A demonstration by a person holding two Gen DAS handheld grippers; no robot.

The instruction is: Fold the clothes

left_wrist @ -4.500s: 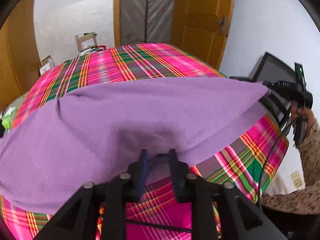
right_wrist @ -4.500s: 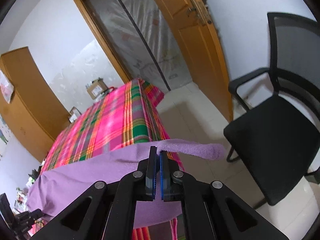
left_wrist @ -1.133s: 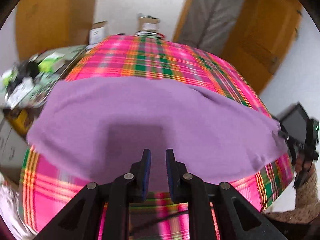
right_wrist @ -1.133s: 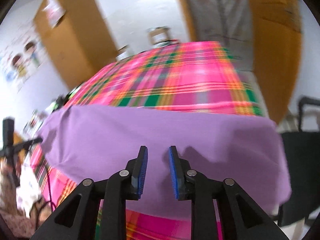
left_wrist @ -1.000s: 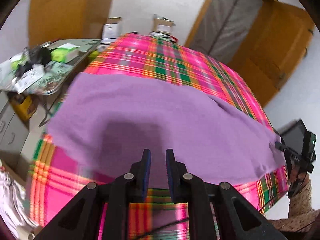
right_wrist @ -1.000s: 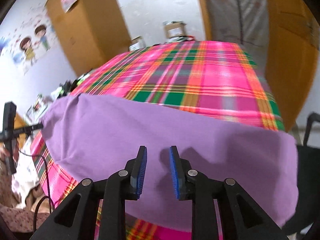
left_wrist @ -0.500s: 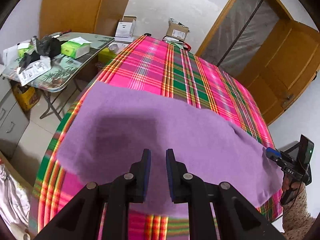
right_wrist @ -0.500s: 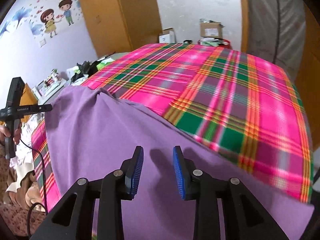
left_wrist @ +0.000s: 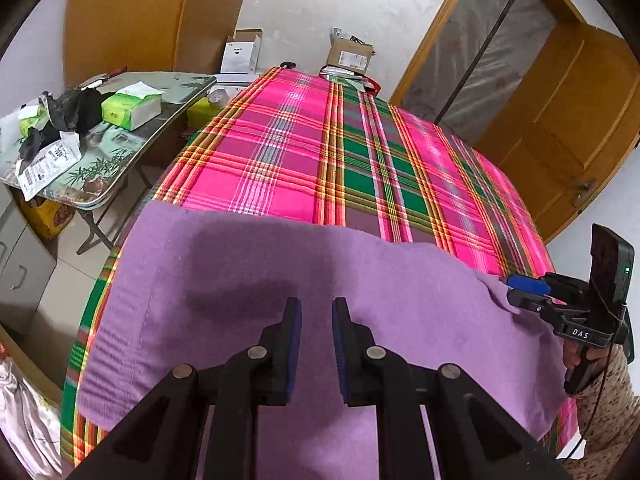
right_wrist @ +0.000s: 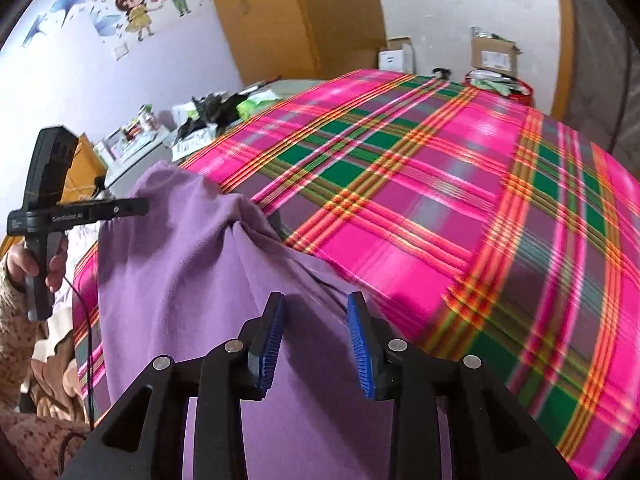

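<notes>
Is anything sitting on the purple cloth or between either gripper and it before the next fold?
Nothing visible. The purple cloth lies bare on the plaid table cover; the left gripper and right gripper are open directly over it, with no object between.

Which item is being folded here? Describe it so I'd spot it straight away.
Find the big table under the pink and green plaid tablecloth. On its near end, spread flat and reaching the edge, lies the purple cloth. It is the only plain, single-colour fabric there, a soft lilac against the loud checks, and the tissue packs and boxes nearby sit off this table.
</notes>
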